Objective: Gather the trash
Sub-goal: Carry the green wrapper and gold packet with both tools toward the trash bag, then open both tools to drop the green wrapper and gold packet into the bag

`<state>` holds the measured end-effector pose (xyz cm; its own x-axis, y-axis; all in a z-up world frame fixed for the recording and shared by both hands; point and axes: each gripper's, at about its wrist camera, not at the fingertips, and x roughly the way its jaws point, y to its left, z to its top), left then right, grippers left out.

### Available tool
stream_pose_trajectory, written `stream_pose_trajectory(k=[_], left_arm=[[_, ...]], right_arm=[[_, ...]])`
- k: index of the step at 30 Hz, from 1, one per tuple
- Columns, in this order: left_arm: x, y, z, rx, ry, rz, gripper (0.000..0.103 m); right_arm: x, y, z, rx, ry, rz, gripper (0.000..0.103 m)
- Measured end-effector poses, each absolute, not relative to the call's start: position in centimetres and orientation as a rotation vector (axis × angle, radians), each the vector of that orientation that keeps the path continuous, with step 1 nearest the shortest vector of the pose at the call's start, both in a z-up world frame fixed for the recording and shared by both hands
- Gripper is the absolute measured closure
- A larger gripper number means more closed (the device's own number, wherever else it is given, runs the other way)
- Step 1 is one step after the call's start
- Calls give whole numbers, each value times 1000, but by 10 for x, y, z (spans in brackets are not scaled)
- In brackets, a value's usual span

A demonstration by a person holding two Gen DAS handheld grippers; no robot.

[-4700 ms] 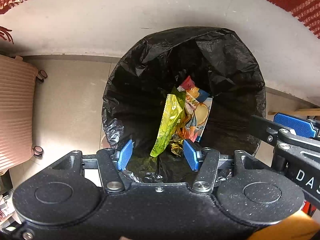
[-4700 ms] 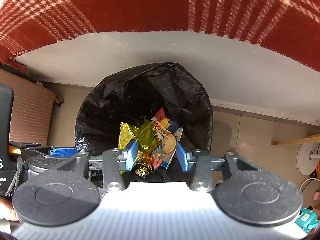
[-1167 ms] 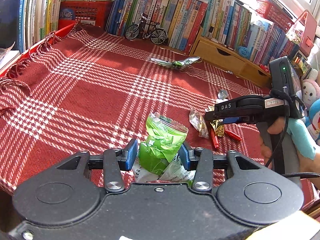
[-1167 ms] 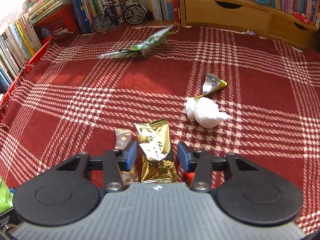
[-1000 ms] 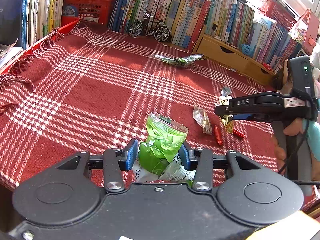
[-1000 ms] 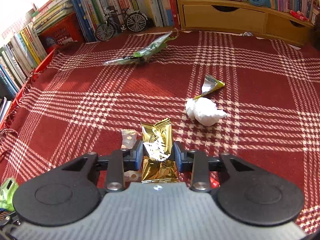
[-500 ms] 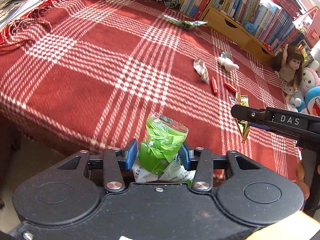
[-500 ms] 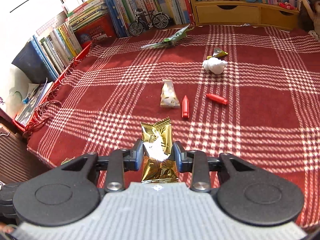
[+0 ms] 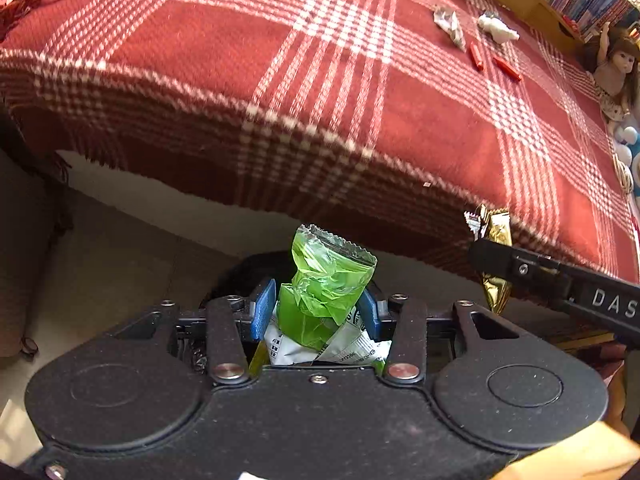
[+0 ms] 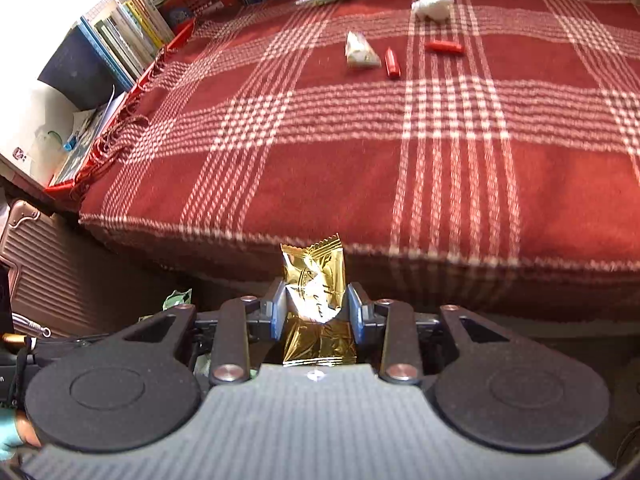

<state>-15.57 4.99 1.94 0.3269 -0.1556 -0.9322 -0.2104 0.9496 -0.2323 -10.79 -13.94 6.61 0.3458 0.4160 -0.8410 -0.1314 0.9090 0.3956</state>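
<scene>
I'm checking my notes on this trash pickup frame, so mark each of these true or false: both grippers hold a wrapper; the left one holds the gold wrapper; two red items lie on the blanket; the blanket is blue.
1. Both grippers hold a wrapper. True.
2. The left gripper holds the gold wrapper. False: it holds the green wrapper; the right gripper holds the gold one.
3. Two red items lie on the blanket. True.
4. The blanket is blue. False: red with white checks.

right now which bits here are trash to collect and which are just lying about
Trash:
green wrapper in left gripper
gold wrapper in right gripper
pale wrapper
white wad
two red pieces

Just there:
plaid blanket
books
doll
</scene>
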Motion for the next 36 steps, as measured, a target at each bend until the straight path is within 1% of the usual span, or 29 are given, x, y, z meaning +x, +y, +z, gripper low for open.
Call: stream_pose_trajectory(k=[10,14,17,21,28,36], left_arm=[[-184,36,-72,-256,1409,75,61],[-188,31,-106,-244,1480,87,61],[-190,28,-122,-228,1513,91,61],[-188,25,-136,-208,1555,85,61],[-193,21,-153,-181,1608,89,61],[-192,22,-158,-176,1614,92,60]], right_arm=[[-152,-132,-26,358,1330,260,65],[-162,-128,-63,348,1384,219,65],[-168,-126,-84,323,1420,186,65],[-172,-125,-99,312,1451,168,65],[-175,-119,-109,311,1475,156,64],[-171,-118,-118,307,1491,157,64]])
